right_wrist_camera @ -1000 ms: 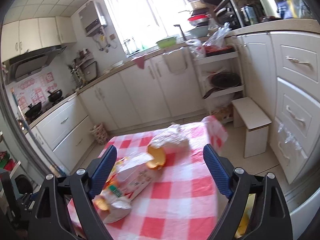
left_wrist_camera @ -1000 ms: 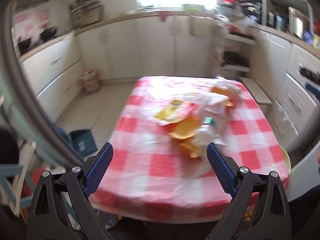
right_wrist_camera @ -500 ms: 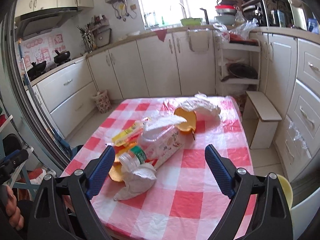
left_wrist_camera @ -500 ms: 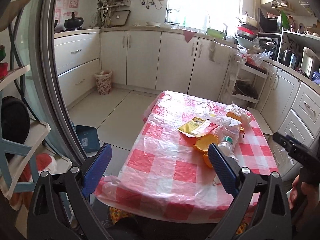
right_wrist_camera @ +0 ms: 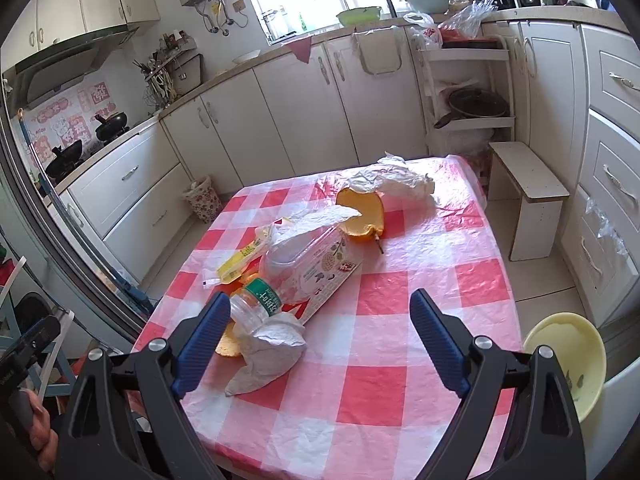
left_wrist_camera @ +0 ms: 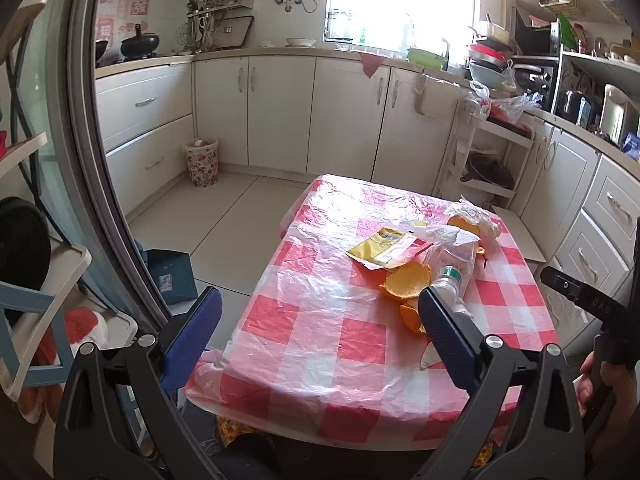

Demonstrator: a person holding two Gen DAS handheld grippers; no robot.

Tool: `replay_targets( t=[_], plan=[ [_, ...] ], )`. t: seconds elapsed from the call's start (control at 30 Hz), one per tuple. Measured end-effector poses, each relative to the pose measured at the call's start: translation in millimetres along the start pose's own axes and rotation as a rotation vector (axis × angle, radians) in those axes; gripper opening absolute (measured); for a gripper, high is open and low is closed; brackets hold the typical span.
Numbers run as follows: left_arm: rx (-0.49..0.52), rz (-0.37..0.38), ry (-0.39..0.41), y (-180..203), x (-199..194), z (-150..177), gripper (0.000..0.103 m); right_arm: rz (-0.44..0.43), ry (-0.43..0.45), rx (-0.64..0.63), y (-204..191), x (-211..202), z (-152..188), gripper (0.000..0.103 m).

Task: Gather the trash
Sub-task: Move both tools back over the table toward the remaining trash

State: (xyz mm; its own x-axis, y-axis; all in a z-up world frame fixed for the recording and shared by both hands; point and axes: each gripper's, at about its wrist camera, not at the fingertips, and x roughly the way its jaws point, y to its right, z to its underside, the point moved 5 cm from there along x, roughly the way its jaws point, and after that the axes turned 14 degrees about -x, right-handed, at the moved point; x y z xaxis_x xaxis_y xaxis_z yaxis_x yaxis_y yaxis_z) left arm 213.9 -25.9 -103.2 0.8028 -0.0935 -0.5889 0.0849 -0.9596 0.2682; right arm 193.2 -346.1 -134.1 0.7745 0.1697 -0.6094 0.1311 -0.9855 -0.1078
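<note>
Meanwhile both grippers, left and right, hung wide open and empty over the table's near edge, short of the plastic bottle.

Daylight floods in from the kitchen window, which is blown out to pure white in both of my views, and it puts a soft sheen on the plastic-covered checked tablecloth. Both pictures are bright and sharp, free of motion blur. The fisheye bends the cabinets and darkens my corners.
</note>
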Motion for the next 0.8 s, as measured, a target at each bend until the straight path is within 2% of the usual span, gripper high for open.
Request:
replay_targets(
  t=[0.23, 0.4, 0.6, 0.8],
  plan=[
    [0.074, -0.025, 0.02, 17, -1, 7, 0.095, -0.014, -0.013, 0.006, 2, -1, 2, 0.088],
    [0.092, -0.027, 0.035, 19, -5, 8, 0.095, -0.015, -0.028, 0.005, 2, 1, 5, 0.088],
    [0.035, -0.015, 0.016, 8, -5, 3, 0.095, -0.019, -0.056, 0.011, -4, 13, 7, 0.088],
    [-0.05, 0.009, 0.009, -15, -9, -5, 0.095, -0.025, -0.091, -0.057, -30, 28, 10, 0.088]
  ],
)
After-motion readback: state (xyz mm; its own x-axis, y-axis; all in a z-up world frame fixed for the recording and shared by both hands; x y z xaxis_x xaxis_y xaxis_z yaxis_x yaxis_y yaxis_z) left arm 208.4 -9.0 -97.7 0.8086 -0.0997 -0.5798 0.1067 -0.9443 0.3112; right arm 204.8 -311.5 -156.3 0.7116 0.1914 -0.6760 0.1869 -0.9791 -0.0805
